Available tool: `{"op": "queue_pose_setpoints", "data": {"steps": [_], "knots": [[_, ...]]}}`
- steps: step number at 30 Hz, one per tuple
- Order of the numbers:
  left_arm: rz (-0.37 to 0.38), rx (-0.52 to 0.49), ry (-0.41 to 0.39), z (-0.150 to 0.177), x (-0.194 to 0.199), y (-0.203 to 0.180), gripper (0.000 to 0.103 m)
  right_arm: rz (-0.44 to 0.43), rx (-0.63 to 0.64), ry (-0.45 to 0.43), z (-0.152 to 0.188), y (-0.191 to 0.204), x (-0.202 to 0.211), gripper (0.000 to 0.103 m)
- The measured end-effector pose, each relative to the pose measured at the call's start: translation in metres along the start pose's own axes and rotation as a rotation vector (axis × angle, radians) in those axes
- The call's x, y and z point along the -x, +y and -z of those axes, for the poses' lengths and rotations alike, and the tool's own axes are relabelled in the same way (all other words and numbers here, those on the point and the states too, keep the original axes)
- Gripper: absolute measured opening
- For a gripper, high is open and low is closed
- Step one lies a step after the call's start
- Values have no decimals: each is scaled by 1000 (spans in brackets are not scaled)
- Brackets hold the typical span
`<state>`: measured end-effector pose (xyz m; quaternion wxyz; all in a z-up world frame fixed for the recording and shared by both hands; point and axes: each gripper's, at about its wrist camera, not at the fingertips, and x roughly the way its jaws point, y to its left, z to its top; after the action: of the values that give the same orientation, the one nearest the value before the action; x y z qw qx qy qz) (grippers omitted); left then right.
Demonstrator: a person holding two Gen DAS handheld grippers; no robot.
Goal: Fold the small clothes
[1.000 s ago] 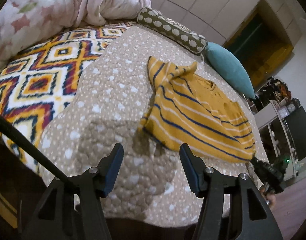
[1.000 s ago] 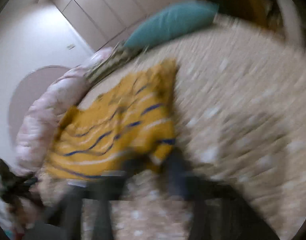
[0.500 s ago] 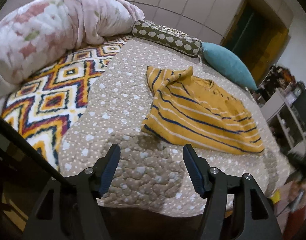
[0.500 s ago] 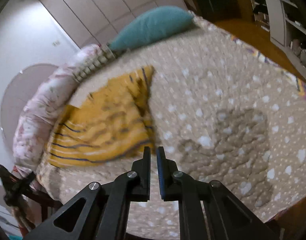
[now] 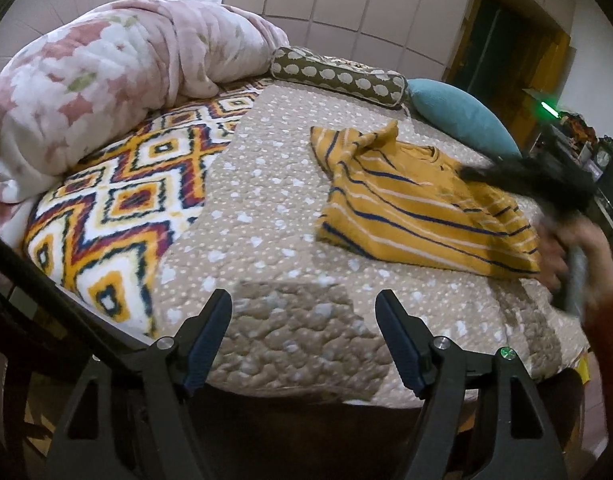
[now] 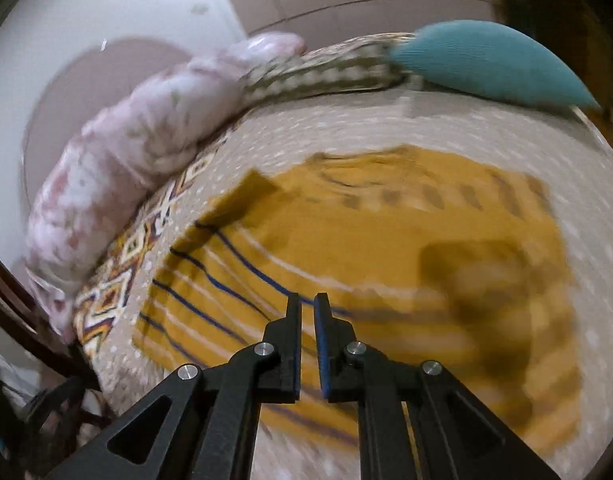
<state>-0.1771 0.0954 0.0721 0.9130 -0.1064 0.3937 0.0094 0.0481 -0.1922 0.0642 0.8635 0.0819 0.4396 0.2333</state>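
A yellow small shirt (image 5: 406, 208) with blue and white stripes lies partly folded on the dotted beige quilt (image 5: 266, 208); one sleeve is bunched at its far left corner. My left gripper (image 5: 303, 296) hangs over the quilt's near edge, short of the shirt, its jaws opening with nothing between them. My right gripper (image 6: 307, 299) is shut and empty, hovering above the shirt (image 6: 386, 240) in a blurred view. In the left wrist view it appears as a dark blur (image 5: 526, 180) over the shirt's right part, held by a hand (image 5: 574, 256) in a red sleeve.
A floral duvet (image 5: 106, 72) is heaped at the far left beside a bright geometric blanket (image 5: 126, 200). A dotted bolster (image 5: 338, 72) and a teal pillow (image 5: 462, 120) lie behind the shirt. Cluttered shelves (image 5: 586, 152) stand at the right.
My left gripper's jaws have widened and it has drawn back from the shirt. My right gripper has swung from the bed's edge up over the shirt, staying shut.
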Motion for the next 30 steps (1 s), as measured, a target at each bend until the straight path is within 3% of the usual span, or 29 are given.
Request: {"op": "queue_pose_setpoints", "data": {"steps": [8, 12, 17, 20, 22, 24, 27, 30], "knots": [[27, 66, 16, 22, -3, 38, 75, 142, 158, 86, -64, 98, -128, 10], [8, 78, 23, 28, -5, 50, 75, 235, 296, 183, -65, 138, -182, 10], [24, 98, 15, 28, -1, 55, 75, 387, 454, 238, -58, 163, -205, 9], [30, 98, 10, 26, 3, 53, 75, 371, 452, 220, -62, 167, -190, 10], [23, 91, 4, 24, 5, 51, 76, 288, 387, 159, -66, 162, -163, 23], [21, 87, 2, 22, 6, 48, 77, 211, 311, 82, -64, 151, -125, 43], [23, 78, 7, 19, 4, 40, 78, 126, 254, 1, -43, 126, -64, 46], [28, 45, 23, 17, -1, 24, 78, 144, 245, -38, -16, 96, -21, 58]]}}
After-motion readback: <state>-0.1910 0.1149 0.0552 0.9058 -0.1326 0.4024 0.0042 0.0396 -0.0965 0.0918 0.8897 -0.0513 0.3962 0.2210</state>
